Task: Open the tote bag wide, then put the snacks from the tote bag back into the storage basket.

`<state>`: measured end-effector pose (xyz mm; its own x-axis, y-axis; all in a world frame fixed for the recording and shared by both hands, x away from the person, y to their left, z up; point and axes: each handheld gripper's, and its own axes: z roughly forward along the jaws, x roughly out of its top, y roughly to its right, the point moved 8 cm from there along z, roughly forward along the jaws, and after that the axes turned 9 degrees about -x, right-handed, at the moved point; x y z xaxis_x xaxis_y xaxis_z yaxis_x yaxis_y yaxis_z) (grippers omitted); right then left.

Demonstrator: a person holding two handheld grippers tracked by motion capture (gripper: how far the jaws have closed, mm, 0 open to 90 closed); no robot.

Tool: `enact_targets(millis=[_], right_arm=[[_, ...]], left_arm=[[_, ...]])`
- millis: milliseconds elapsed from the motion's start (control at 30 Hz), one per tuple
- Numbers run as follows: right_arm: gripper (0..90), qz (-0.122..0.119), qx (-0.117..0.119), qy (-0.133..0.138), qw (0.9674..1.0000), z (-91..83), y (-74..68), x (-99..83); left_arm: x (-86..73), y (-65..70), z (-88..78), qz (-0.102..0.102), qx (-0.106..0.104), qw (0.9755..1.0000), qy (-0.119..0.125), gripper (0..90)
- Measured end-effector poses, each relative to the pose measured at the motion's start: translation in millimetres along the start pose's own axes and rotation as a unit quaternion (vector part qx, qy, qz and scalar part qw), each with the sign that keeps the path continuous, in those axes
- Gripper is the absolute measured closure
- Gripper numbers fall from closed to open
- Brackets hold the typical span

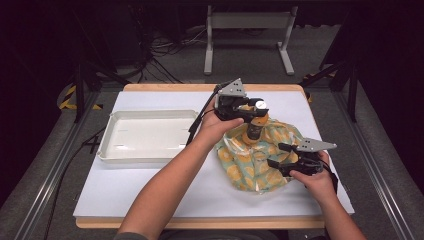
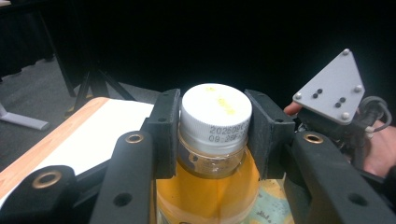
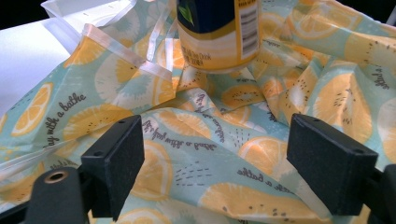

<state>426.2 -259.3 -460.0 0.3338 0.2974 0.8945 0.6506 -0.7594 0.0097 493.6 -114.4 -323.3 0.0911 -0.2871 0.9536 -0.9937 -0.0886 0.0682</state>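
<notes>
L gripper (image 2: 215, 135) pinches the bottle (image 2: 210, 186) at its white cap (image 2: 215, 114), pads either side; the amber bottle hangs upright above the lemon-print bag (image 1: 260, 157). R gripper (image 3: 233, 163) w/ jaws spread wide, nothing between the pads, low over the bag's near-right part. Bag lies crumpled on the white table sheet (image 1: 150, 185), right of centre. White tray (image 1: 147, 135) sits on the sheet's left, well apart from the bag. Wood table edge (image 1: 200, 222) shows at front. Beyond: grey floor (image 1: 250, 70), cables, a grey stand's legs (image 1: 247, 22); room dark.
</notes>
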Motion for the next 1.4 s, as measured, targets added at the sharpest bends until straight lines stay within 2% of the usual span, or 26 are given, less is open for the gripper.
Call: enact_targets(millis=[133, 233, 533, 700, 900, 1100, 1400], right_arm=[[19.6, -0.001, 0.0, -0.001, 1.0, 0.4, -0.3, -0.9], [19.6, -0.002, 0.0, -0.002, 1.0, 0.9, -0.8, -1.2], [19.5, -0.002, 0.002, -0.003, 1.0, 1.9, -1.8, -1.1], [19.5, -0.001, 0.004, -0.003, 1.0, 2.5, -2.5, -1.1], [19.5, -0.001, 0.004, -0.002, 1.0, 3.0, -3.1, -0.3], [19.5, -0.002, 0.005, -0.002, 1.0, 2.6, -4.1, 0.4], [19.5, 0.0, 0.004, -0.002, 1.0, 3.0, -2.6, 0.3]], left_arm=[[4.4, 3.5, -4.8, -0.011, -0.005, 0.9998, 0.013, 58.8], [9.0, 5.7, -8.7, -0.011, -0.008, 0.9996, 0.024, 58.8], [21.7, 13.1, -22.6, 0.002, -0.004, 0.9992, 0.039, 58.8], [25.5, 16.6, -30.4, 0.003, -0.004, 0.9989, 0.047, 58.8], [24.6, 17.8, -44.7, 0.004, 0.003, 0.9992, 0.04, 58.8], [21.5, 14.5, -59.7, 0.001, 0.012, 0.999, 0.044, 58.7], [16.3, 9.7, -91.2, -0.001, 0.029, 0.9983, 0.05, 58.8]])
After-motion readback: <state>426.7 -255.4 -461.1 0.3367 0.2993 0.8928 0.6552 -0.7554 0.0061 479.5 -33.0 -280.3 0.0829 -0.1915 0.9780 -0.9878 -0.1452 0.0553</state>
